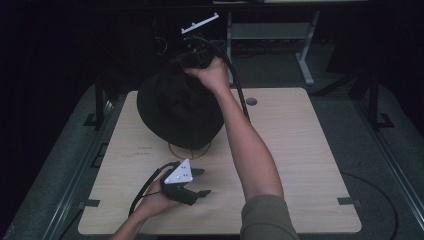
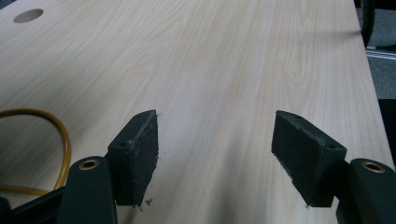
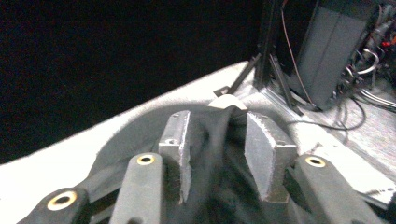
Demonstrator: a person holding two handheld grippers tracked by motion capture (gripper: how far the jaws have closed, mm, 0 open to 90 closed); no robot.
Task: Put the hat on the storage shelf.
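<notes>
High view | I see a pale wood table (image 1: 300, 150) mid-frame, dark room around | right gripper (image 1: 197, 55) parted at the hat (image 1: 175, 107) top, fabric between, unpinched | left gripper (image 1: 192, 182) wide, empty, lower centre.

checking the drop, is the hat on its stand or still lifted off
On the stand, it seems: the black hat sits over the yellow wire stand, whose loop shows beneath its brim. The right gripper stands open around a fold of fabric.

The black hat (image 1: 177, 107) covers nearly all of the yellow wire stand (image 1: 189, 150); just its base ring peeks out below. The right gripper (image 1: 196, 56) melts into the dark backdrop, jaws lost there. In the left gripper view, the stand's ring runs off the left edge.
</notes>
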